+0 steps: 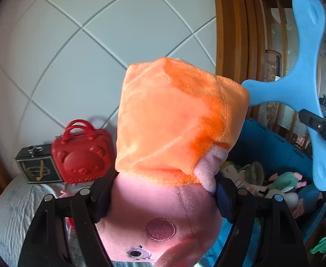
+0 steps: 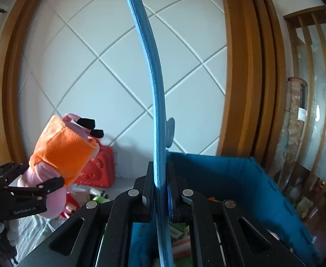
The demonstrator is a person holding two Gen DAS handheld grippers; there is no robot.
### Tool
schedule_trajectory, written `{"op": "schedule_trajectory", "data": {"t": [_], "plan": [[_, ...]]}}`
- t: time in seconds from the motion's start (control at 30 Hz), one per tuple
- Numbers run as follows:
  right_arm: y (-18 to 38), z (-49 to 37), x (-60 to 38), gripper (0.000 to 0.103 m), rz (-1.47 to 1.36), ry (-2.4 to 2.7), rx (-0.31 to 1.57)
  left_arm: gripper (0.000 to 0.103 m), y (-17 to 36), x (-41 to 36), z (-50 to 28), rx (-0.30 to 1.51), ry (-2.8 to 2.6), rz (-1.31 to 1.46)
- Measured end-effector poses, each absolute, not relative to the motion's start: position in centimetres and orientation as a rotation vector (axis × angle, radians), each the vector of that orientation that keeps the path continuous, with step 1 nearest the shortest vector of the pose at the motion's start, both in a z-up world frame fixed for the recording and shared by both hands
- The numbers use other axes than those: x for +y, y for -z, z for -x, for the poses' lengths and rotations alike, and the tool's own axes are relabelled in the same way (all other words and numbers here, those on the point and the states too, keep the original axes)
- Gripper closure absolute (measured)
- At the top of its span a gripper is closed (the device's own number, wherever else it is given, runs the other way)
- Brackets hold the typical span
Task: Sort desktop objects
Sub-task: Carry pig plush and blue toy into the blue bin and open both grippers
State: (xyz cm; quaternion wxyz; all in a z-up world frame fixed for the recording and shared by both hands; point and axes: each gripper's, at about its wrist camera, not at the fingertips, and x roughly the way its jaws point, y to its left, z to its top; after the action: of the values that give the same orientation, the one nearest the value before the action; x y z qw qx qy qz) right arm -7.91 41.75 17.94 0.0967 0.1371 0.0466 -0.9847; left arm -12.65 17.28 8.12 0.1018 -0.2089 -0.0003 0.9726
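Meanwhile, a pig plush [image 1: 174, 138] is gripped by the left claw [image 1: 163, 197] and a blue boomerang [image 2: 156, 111] by the right claw [image 2: 160, 202]; the blue bin [image 2: 229, 178] is part-filled, a red bag [image 1: 82, 153] unsorted.

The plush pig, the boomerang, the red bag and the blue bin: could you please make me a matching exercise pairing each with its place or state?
Things:
1. Plush pig
2. Boomerang
3. Red bag
4. Blue bin

Places or states:
A. Standing by the tiled wall
B. Held in the right gripper
C. Holds soft toys
D. Held in the left gripper

Pairs: 1-D, 2-B, 3-A, 4-C
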Motion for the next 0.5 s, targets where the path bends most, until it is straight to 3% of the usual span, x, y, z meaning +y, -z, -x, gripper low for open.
{"op": "schedule_trajectory", "data": {"t": [0.27, 0.5], "plan": [[-18.2, 15.3, 51.9, 0.095, -0.549, 2.942, 0.074, 0.026, -11.3, 31.1, 19.7, -0.024, -2.725, 0.690], [-13.8, 22.2, 57.1, 0.095, -0.763, 3.001, 0.081, 0.026, -7.0, 39.5, 28.1, 0.047, -2.725, 0.943]]}}
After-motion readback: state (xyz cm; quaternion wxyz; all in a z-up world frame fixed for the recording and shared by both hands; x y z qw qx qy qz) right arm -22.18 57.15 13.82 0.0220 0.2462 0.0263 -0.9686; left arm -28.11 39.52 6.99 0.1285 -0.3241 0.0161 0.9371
